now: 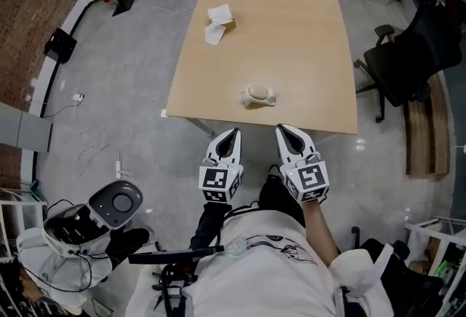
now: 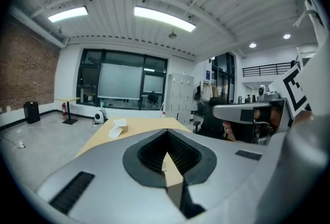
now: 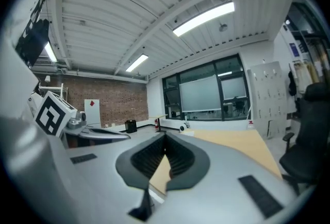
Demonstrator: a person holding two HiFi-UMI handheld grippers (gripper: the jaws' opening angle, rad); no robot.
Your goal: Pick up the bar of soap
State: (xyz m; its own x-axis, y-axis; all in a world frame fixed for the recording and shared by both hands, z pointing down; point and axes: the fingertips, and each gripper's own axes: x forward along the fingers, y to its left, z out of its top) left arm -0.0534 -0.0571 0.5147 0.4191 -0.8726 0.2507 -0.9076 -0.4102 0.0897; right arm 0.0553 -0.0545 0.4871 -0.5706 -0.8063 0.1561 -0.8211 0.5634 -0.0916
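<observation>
Soap (image 1: 257,93) is sitting near the front edge of the table (image 1: 306,38) while left gripper (image 1: 231,135) and right gripper (image 1: 285,133) are hovering short of it, jaws pinched together and empty, leaving the grasp outstanding.
</observation>
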